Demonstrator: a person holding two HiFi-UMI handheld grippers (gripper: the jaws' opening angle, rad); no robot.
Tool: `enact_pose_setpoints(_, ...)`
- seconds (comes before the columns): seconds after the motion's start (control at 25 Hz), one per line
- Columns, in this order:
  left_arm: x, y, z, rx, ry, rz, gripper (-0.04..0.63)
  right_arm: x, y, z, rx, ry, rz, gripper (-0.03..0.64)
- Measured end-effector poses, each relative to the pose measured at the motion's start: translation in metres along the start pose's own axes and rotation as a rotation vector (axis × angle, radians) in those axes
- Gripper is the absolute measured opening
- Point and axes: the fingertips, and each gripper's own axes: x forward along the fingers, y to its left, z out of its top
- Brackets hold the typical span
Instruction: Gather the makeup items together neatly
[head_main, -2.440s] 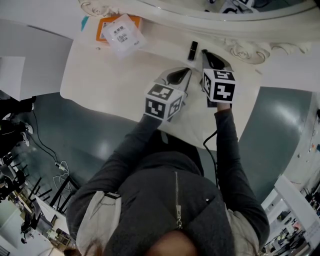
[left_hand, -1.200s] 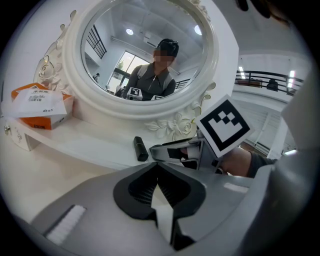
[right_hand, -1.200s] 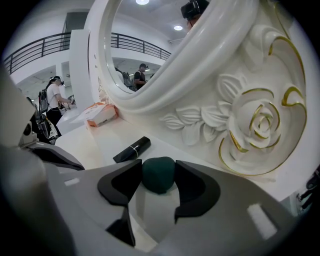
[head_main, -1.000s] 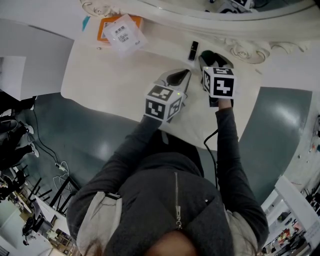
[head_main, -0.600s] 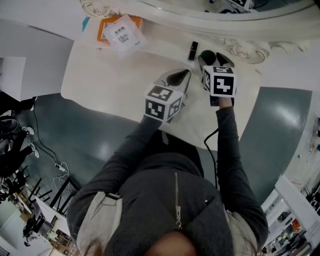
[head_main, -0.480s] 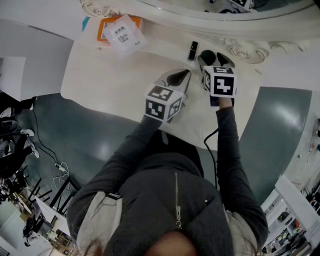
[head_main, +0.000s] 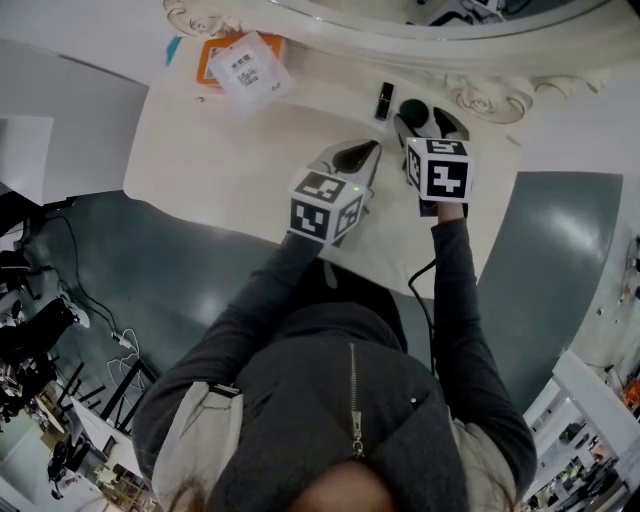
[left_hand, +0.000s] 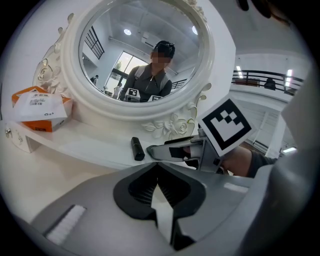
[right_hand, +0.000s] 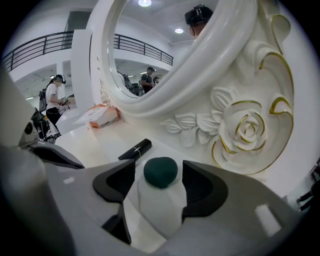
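Left tongs (left_hand: 159, 184) stay put, pressed together and empty. Right tongs (right_hand: 159, 181) have just spread; one dark green puff (right_hand: 160, 172) sits between them, unpinched, on the white table (head_main: 230, 160). One orange packet (head_main: 240, 62) lies far left and one black lipstick (right_hand: 135, 149) just left of the puff. One carved mirror frame (right_hand: 235, 115) crowds close behind.

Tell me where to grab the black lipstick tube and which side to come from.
Grip the black lipstick tube across its middle, on its two long sides. It lies flat with its far end toward the mirror base, so probably come down from above, from the front, minding the green sponge close beside it.
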Motion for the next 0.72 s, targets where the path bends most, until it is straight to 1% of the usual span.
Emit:
enact_pose_setpoints(0.16, -0.004, -0.004, 0.002, 0.013, -0.004, -0.014, 0.009, -0.016, 0.002, 0.003, 0.011, -0.04, -0.022, 0.301)
enact_pose_setpoints(0.32, -0.011, -0.01, 0.004, 0.031, -0.005, -0.032, 0.009, -0.038, 0.007, 0.003, 0.045, -0.087, -0.037, 0.296)
enact_pose_setpoints(0.44, -0.018, -0.017, 0.005, 0.037, -0.01, -0.051, 0.009, -0.056, 0.012, -0.002, 0.102, -0.128, -0.038, 0.288)
enact_pose_setpoints(0.6, -0.022, -0.023, 0.011, 0.067, -0.019, -0.085, 0.009, -0.076, 0.015, -0.001, 0.214, -0.218, -0.036, 0.237)
enact_pose_setpoints(0.72, -0.028, -0.026, 0.014, 0.087, -0.031, -0.099, 0.009, -0.089, 0.015, -0.001, 0.269, -0.27, -0.06, 0.221)
